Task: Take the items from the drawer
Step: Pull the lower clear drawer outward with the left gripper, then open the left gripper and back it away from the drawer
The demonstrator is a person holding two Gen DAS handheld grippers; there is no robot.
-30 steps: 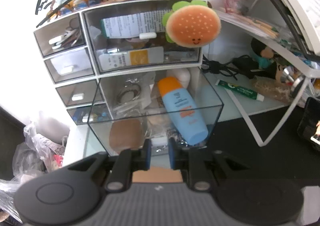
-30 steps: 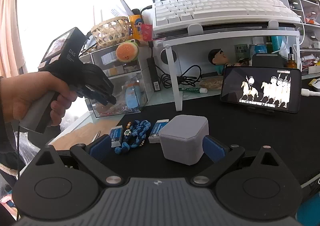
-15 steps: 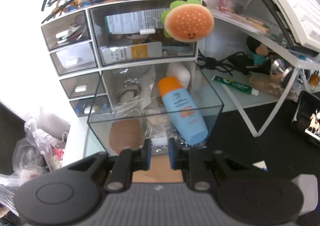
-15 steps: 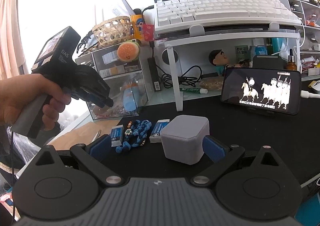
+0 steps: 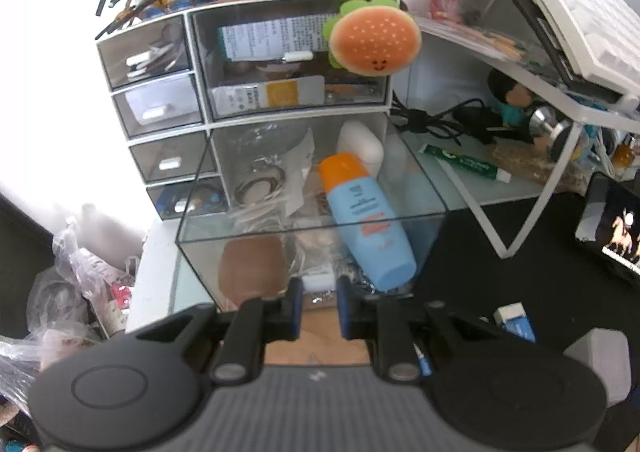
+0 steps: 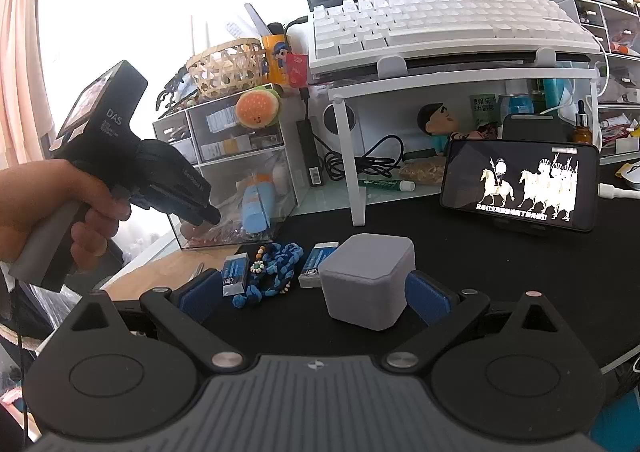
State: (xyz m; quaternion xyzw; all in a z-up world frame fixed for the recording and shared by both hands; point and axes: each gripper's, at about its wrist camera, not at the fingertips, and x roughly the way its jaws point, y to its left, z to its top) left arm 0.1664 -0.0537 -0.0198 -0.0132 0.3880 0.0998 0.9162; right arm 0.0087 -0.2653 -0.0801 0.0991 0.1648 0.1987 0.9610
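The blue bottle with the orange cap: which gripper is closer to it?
Left. The left gripper sits at the drawer's front wall, just below the blue bottle; the right gripper is back over the black mat.

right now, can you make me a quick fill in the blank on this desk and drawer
1. The blue bottle lying in the open drawer has a cap coloured ____.
2. The plush stuck on the organizer looks like a ____.
3. The grey box sits between the open fingers of the ____ tool.
4. The white keyboard rests on a ____ stand.

Missing words: orange; burger; right; white
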